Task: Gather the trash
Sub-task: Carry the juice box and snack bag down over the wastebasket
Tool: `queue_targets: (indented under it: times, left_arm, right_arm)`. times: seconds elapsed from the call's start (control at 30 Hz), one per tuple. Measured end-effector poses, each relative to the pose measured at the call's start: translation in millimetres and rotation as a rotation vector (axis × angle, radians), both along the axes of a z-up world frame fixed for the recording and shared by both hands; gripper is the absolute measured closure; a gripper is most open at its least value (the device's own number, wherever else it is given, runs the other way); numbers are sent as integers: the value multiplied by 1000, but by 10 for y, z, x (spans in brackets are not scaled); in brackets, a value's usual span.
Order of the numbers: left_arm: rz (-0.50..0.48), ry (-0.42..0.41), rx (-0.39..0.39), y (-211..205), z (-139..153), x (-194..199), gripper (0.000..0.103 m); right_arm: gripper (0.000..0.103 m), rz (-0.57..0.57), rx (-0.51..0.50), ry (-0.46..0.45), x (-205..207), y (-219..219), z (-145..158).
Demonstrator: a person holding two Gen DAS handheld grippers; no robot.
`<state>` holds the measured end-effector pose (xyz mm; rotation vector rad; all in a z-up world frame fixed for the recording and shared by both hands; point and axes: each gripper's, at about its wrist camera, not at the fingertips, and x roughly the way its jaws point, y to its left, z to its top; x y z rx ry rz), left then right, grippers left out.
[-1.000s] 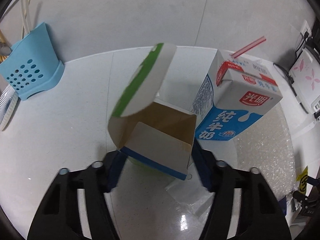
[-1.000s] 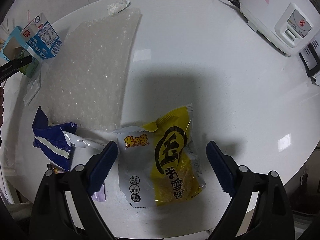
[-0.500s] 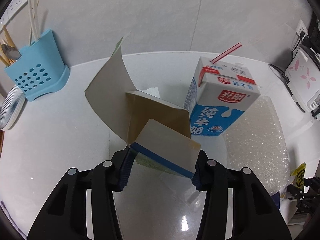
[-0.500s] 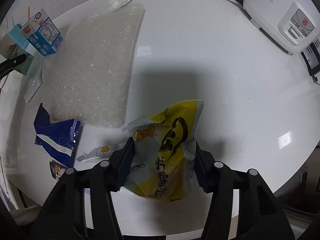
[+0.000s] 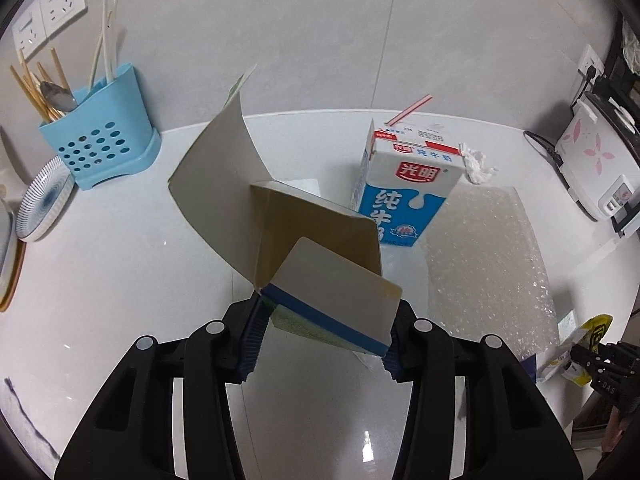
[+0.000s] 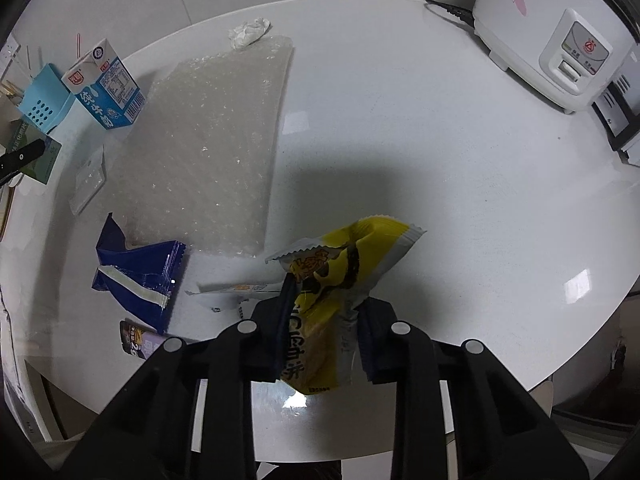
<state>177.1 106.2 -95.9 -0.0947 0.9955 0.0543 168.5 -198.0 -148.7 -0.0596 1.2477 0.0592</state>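
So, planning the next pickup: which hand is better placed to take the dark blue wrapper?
Right, probably. The dark blue wrapper lies just beside the right gripper, whose jaws are closing on the yellow snack bag. The left gripper grips the open cardboard box farther off.

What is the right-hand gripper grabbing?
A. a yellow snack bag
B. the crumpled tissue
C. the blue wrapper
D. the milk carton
A: the right gripper has its jaws closing on the yellow snack bag, crumpled between them; the milk carton, blue wrapper and tissue lie untouched on the table.
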Motion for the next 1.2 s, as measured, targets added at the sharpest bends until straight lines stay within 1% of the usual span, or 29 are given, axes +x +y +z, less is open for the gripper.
queue_targets:
  times: [0.1,0.37,0.5,0.73,1.0,1.2]
  left_arm:
    - [-3,-9,-1,-51,69,-115,56]
    - [-7,-29,6,-253,234,-401,57]
    - [-1,-44,7,-357,321,-636,57]
    - [0,-54,6,-606,423,-1115,57]
    - [-5,-40,-7,-906,387,-1676,57]
    - [-13,-12,-26,-1122,264,-2094,57]
  right_arm:
    - [77,1,10,-26,-132,-72,109]
    - [77,24,32,-82,-312,-90,306]
    - [77,41,46,-115,-491,-144,422]
    - [77,85,63,-145,-810,-212,569]
    - [77,143,86,-176,-1260,-263,715]
    - [77,186,119,-179,-1659,-250,667]
